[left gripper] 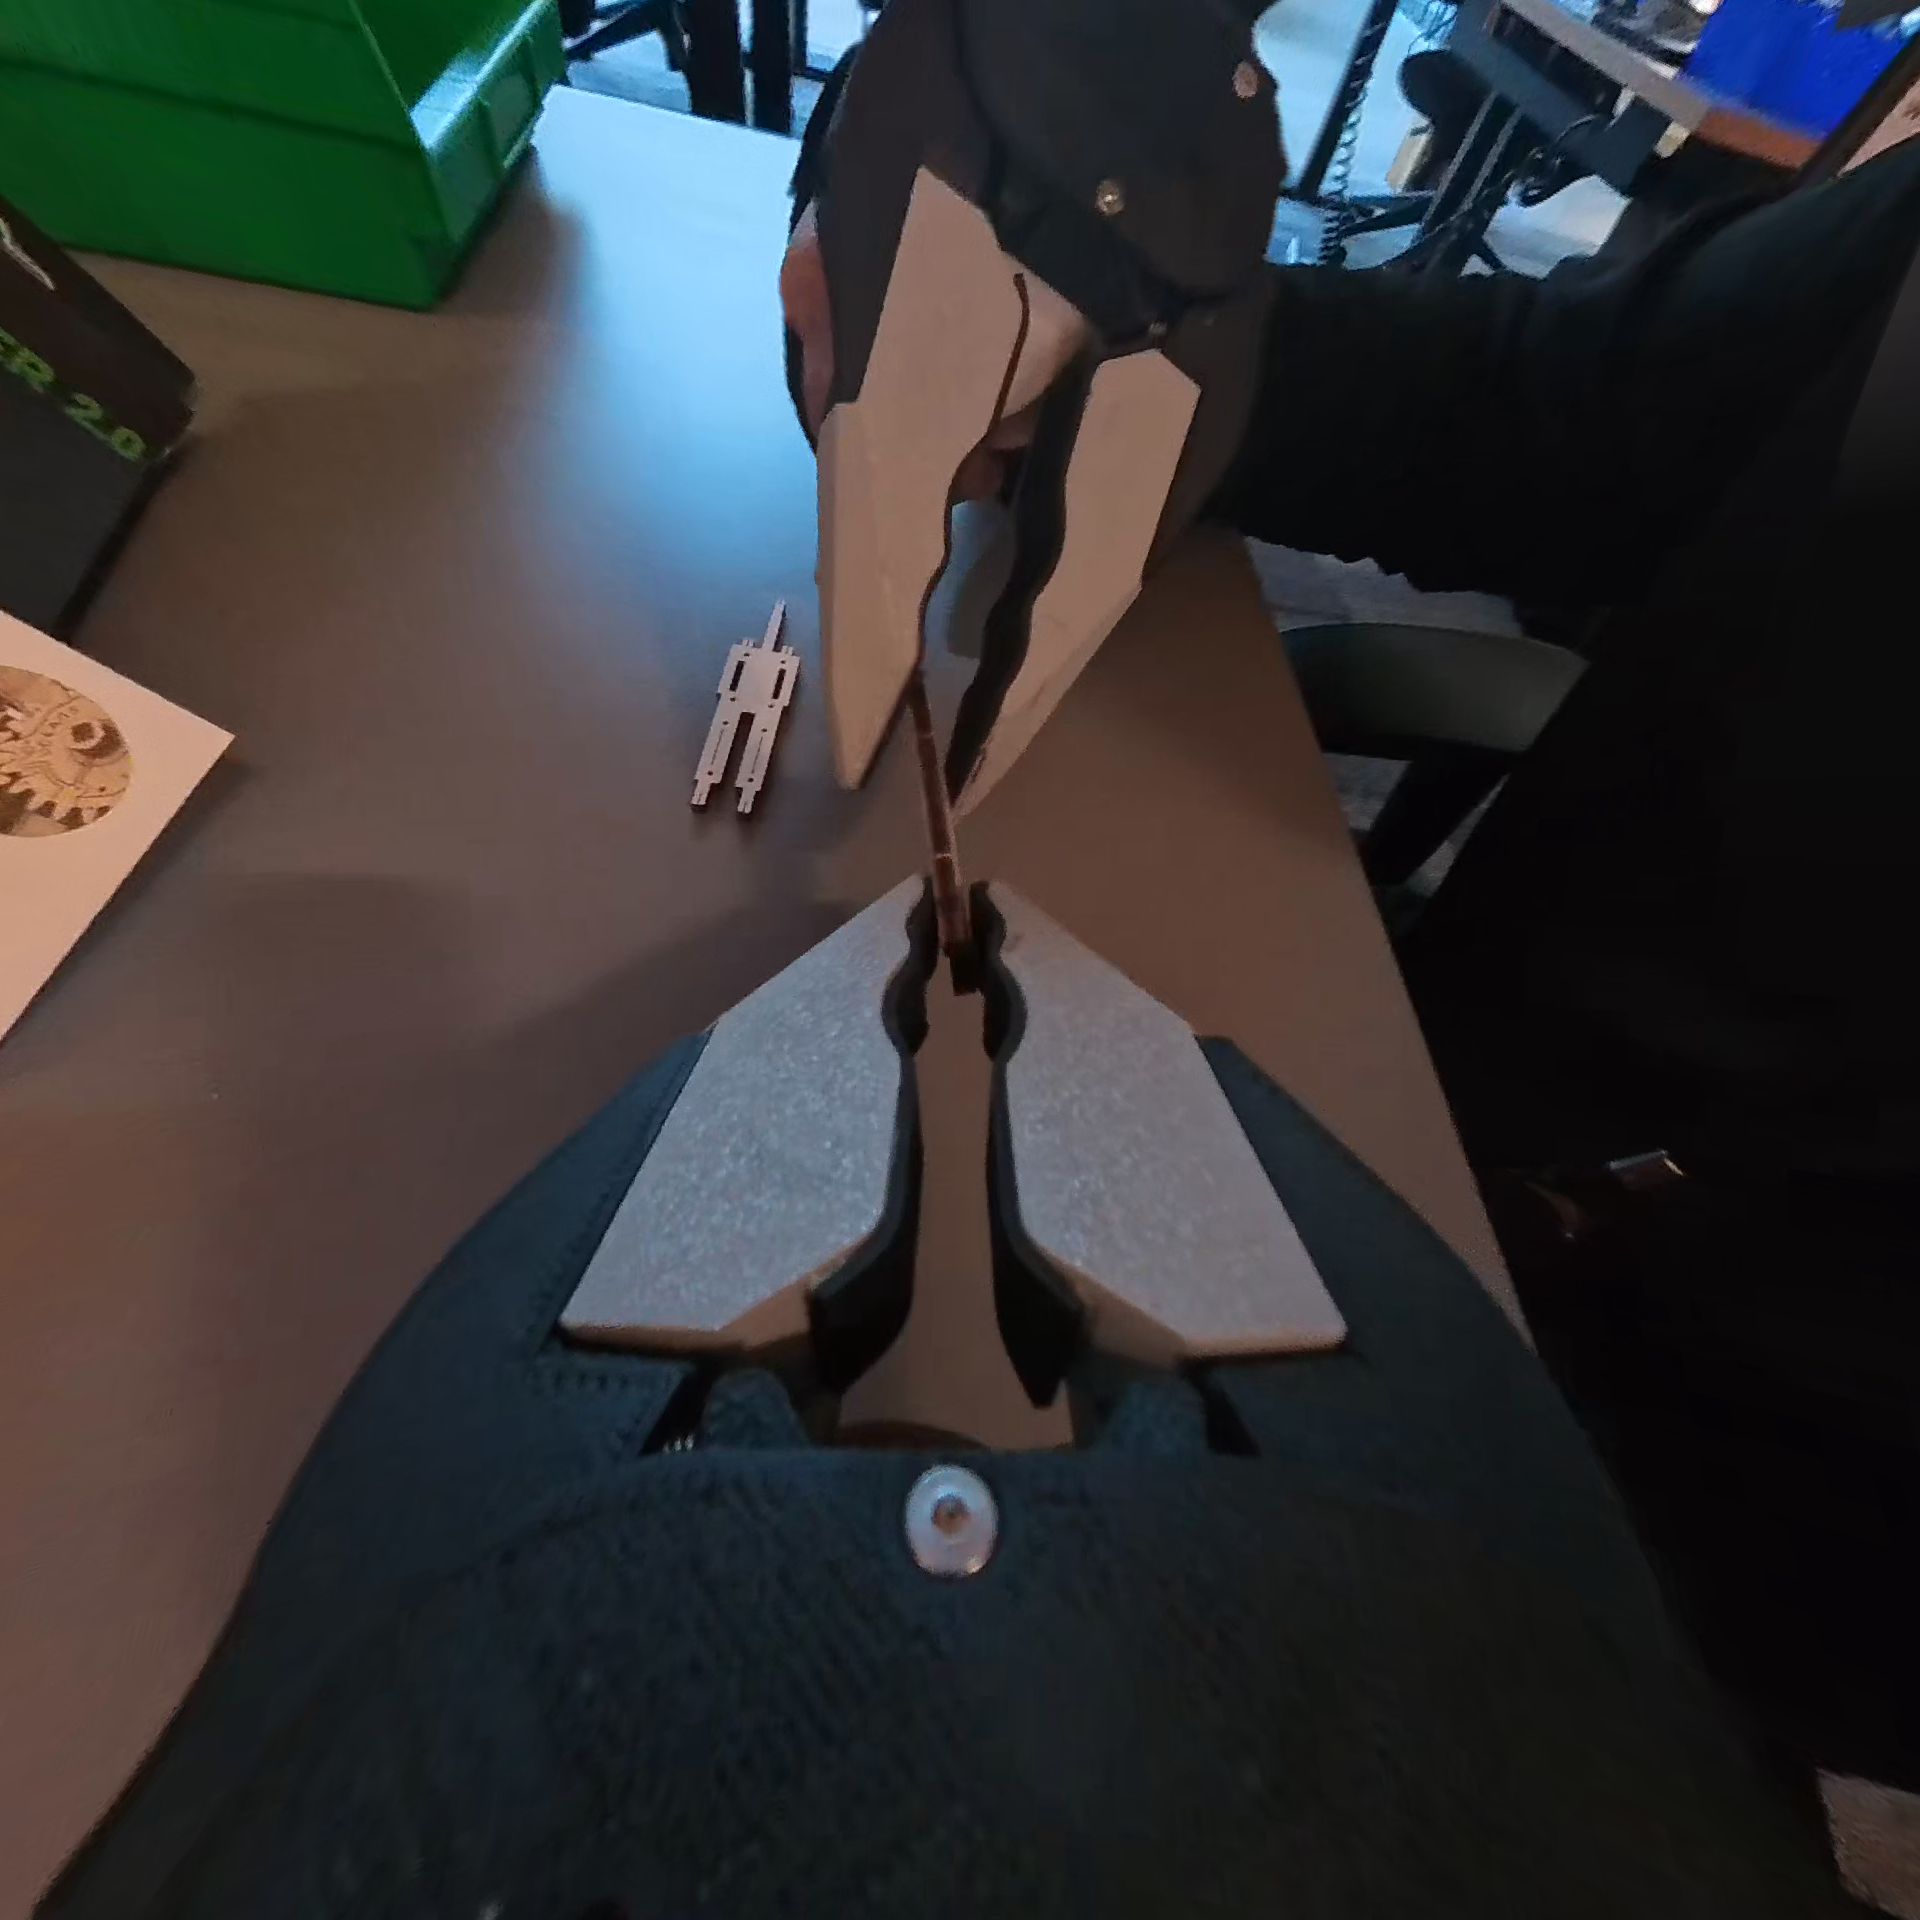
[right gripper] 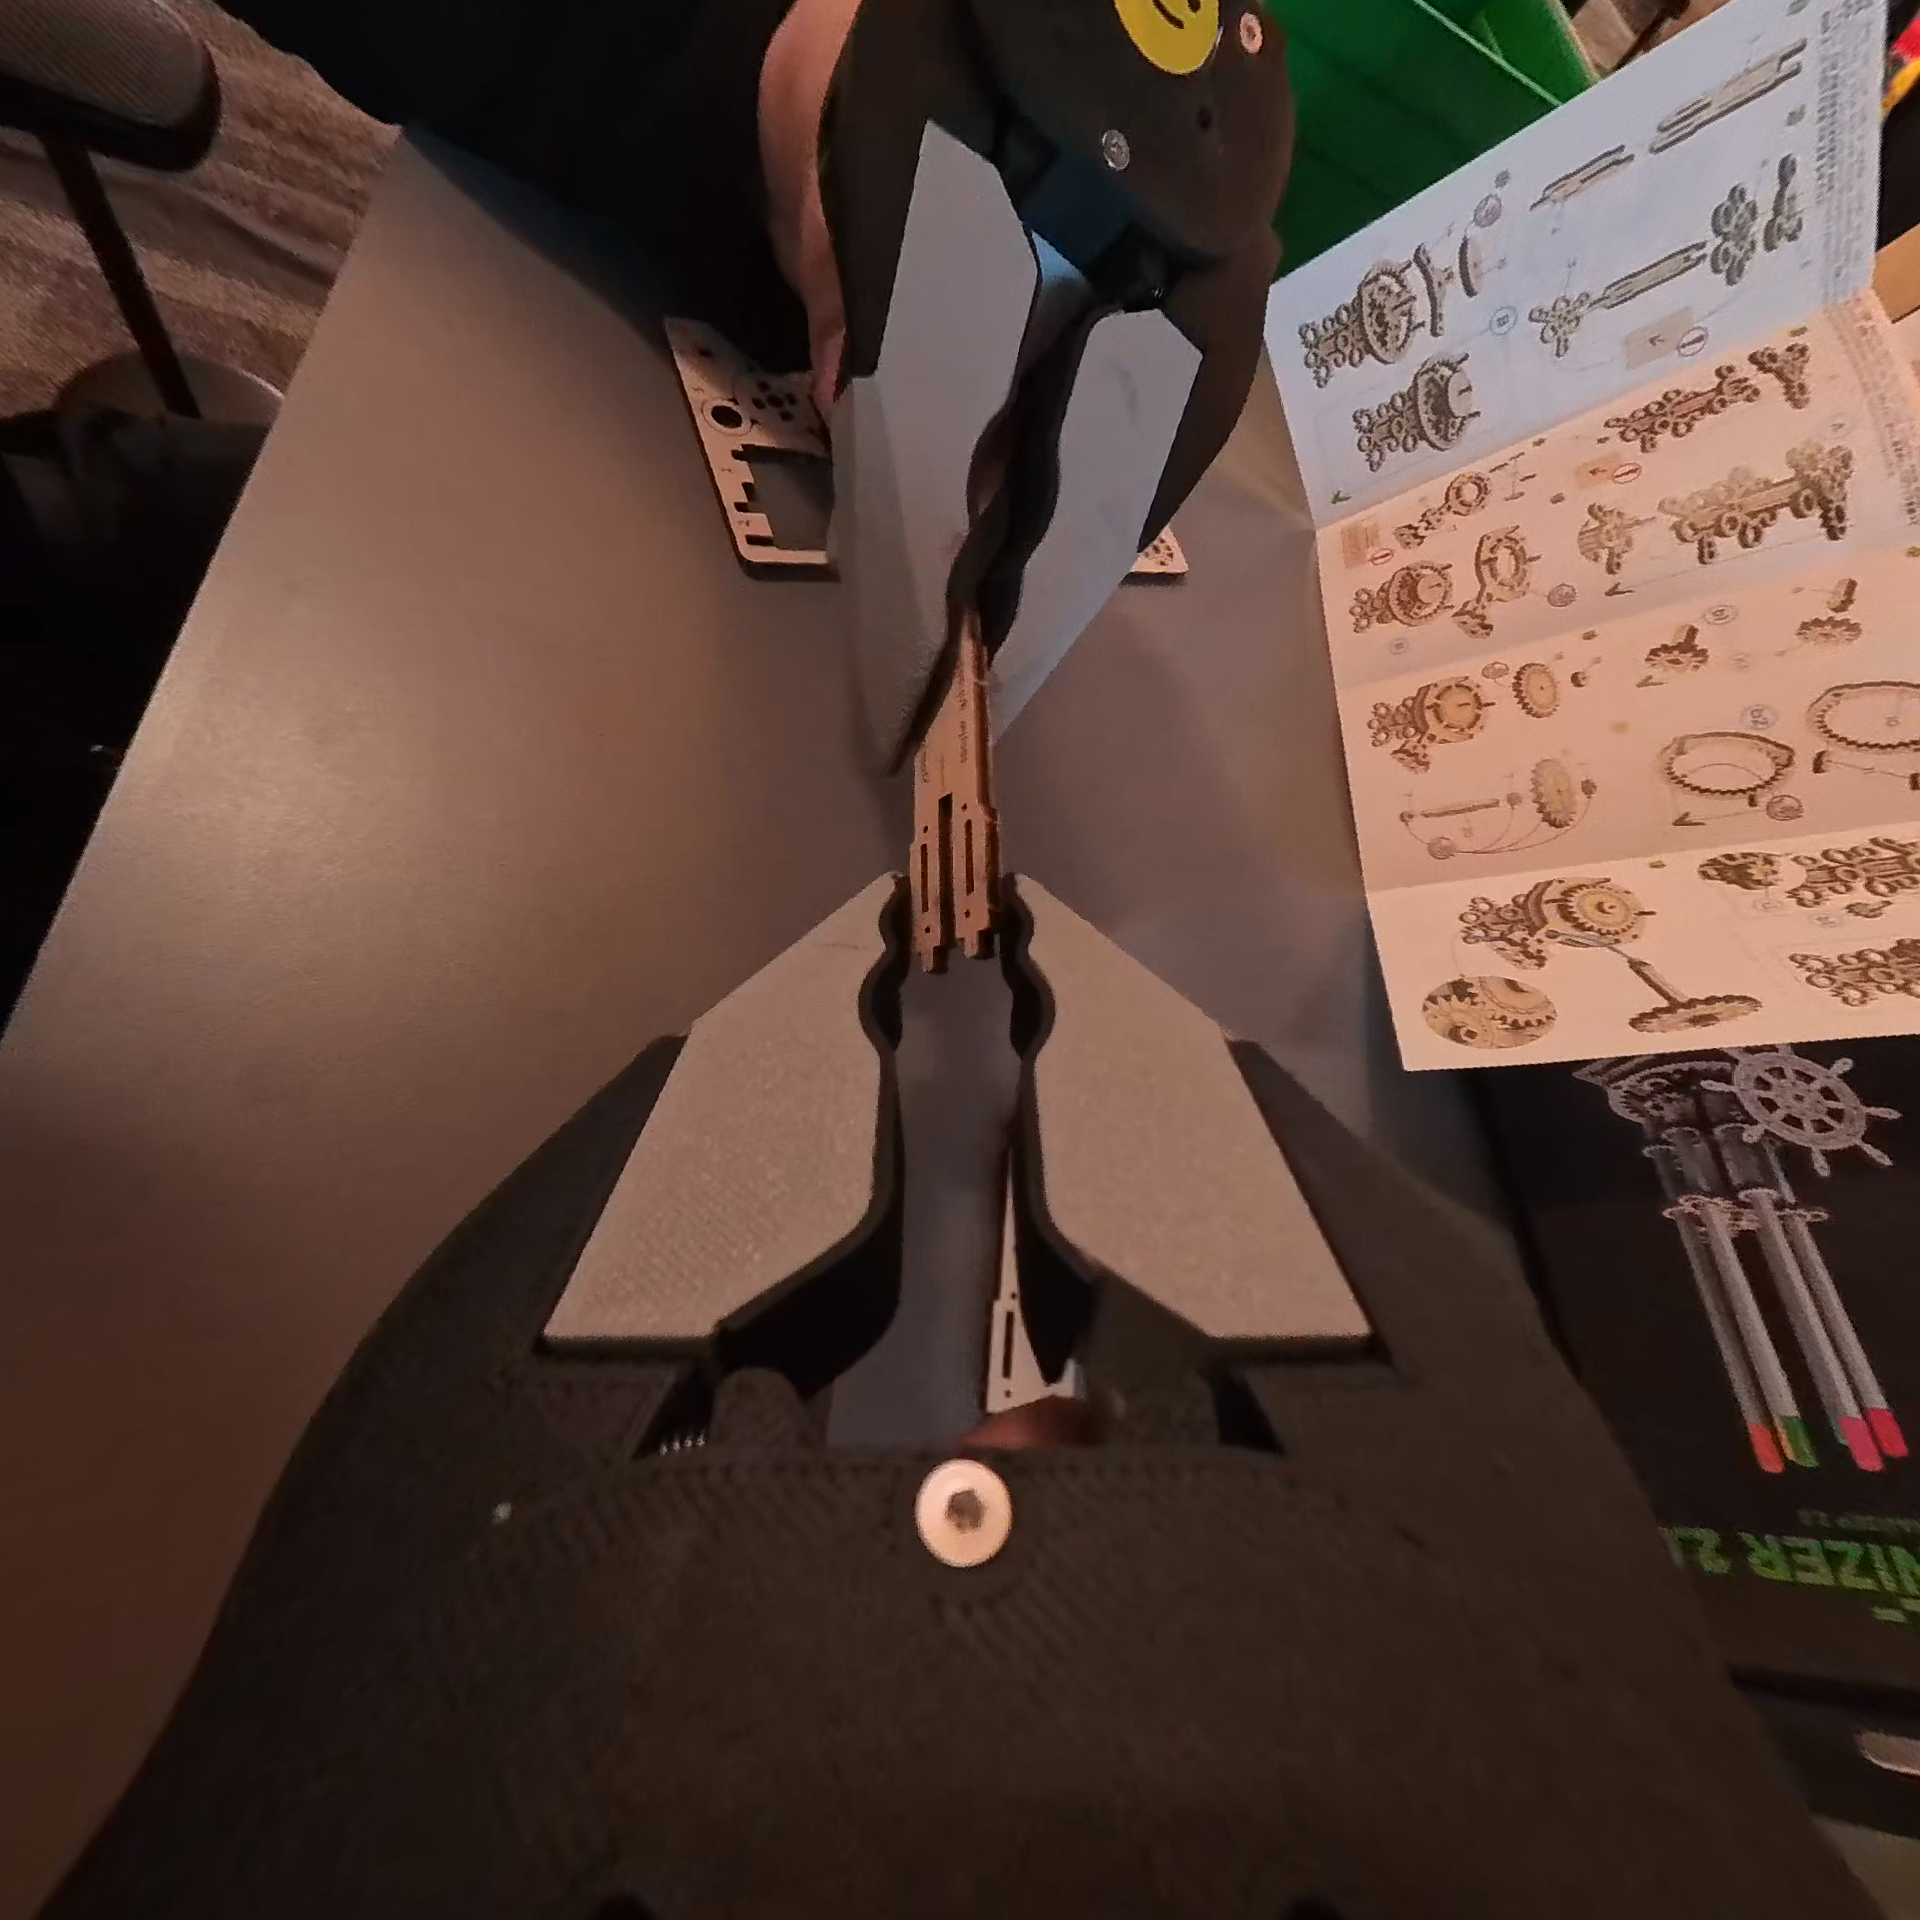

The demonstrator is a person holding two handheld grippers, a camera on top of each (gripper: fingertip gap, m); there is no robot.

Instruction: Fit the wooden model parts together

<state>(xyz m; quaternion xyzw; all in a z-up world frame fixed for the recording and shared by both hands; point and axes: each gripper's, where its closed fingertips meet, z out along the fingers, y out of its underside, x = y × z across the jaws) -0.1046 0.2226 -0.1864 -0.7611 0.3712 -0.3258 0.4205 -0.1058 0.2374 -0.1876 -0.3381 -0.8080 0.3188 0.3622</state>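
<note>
Claws meet tip to tip above the worktop (left gripper: 416, 935), sharing one thin wooden part (right gripper: 954, 883): the right claw (right gripper: 954, 914) pinches one end and the left claw (left gripper: 954, 914) the other, likely steadying it for mating. Another slotted piece (left gripper: 750, 722) lies flat nearby, awaiting fitting.

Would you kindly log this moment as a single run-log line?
left hand-held gripper: shut on wooden strip | right hand-held gripper: shut on same strip | held above table | spare wooden part: lying on table

Punched wooden sheet (right gripper: 764, 468) half hidden by hand-held gripper (right gripper: 951, 675), box (right gripper: 1766, 1351) cropped
</note>
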